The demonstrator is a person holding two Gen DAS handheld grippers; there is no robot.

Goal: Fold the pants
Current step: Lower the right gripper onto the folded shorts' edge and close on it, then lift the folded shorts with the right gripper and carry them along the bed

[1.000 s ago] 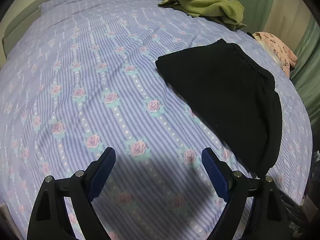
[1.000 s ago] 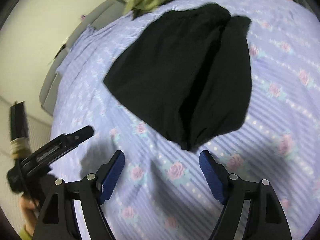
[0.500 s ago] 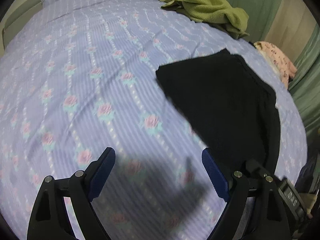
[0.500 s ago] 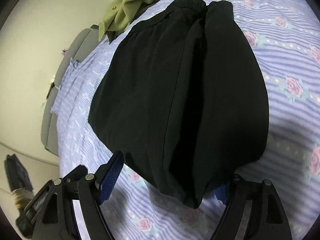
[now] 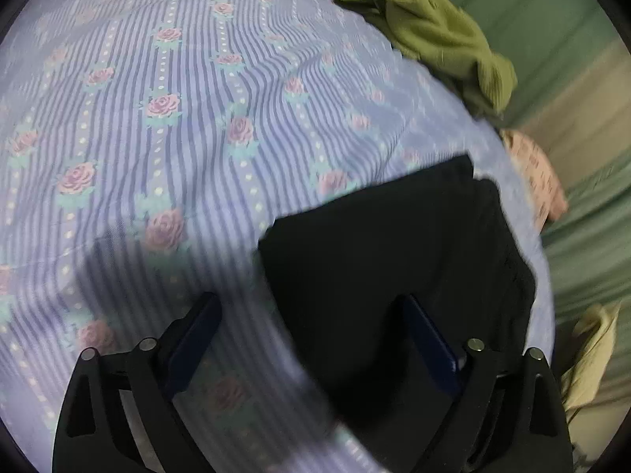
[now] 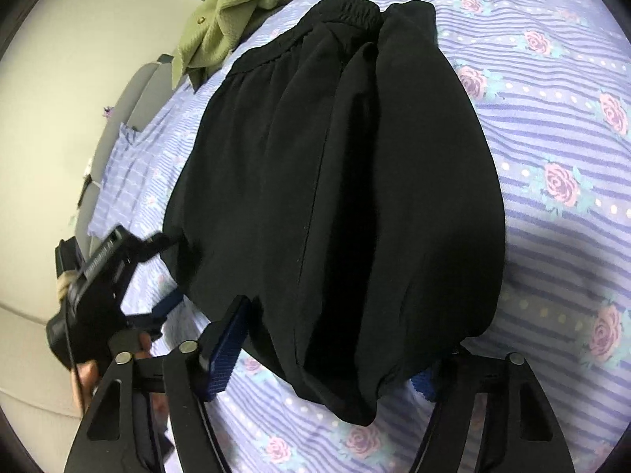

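Note:
The black pants (image 6: 335,181) lie folded on the floral striped bed sheet (image 6: 572,126), elastic waistband at the far end. My right gripper (image 6: 327,358) is open, its jaws on either side of the near folded end. My left gripper (image 5: 311,339) is open at the pants' (image 5: 394,260) near left corner, with its right finger over the black cloth and its left finger over the sheet (image 5: 157,126). The left gripper also shows in the right wrist view (image 6: 157,272), at the pants' left edge.
A green garment (image 5: 441,35) lies bunched at the far end of the bed; it also shows in the right wrist view (image 6: 228,19). A pink patterned cloth (image 5: 536,173) lies at the right edge. Green curtains (image 5: 583,236) hang beyond. A grey headboard (image 6: 130,106) runs along the far side.
Both grippers have moved in on the pants. The right one now straddles the near folded end, and the left one has swung right to the pants' near left corner. Both stayed open.

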